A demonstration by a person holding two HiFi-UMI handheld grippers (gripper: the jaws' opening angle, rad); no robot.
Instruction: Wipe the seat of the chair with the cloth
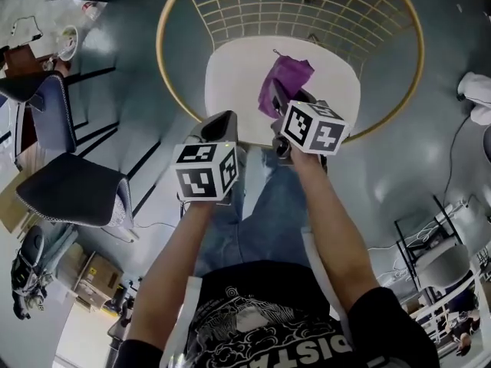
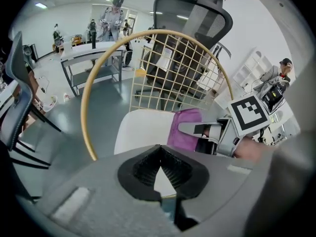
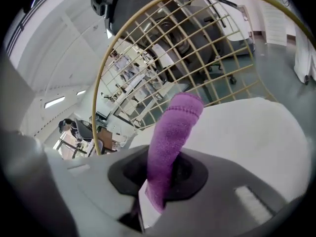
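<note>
From the head view, the chair (image 1: 163, 29) stands in front of the person, its white seat (image 1: 234, 83) ringed by a gold wire back (image 1: 307, 6). The purple cloth (image 1: 285, 79) is bunched over the right-middle of the seat, pinched in the right gripper (image 1: 282, 112). The left gripper (image 1: 221, 125) hovers near the seat's front edge, left of the cloth. Most of the seat lies bare to the left, so the wipe probably has that whole side to cover. Long strokes from back to front would likely serve best.

In the left gripper view, the fingers meet at their tips with nothing between them, and only the seat (image 2: 140, 127) shows through the gap behind. The cloth (image 2: 183, 130) and the right gripper (image 2: 197, 130) sit just to the right. This gripper seems best kept out of the sweep's path, or moved to steady the rim.

In the right gripper view, the right gripper (image 3: 165, 174) has its fingers clamped on the cloth (image 3: 173, 127), which stands up from them as a narrow fold above the seat (image 3: 247, 132). I cannot tell whether any of it touches the seat. Held like this, only an edge would rub. Tipping the gripper down should lay a broad patch flat, and pressing lightly should keep the hard fingers off the seat. Stopping short of the wire back (image 3: 197, 48) should avoid a snag.
</note>
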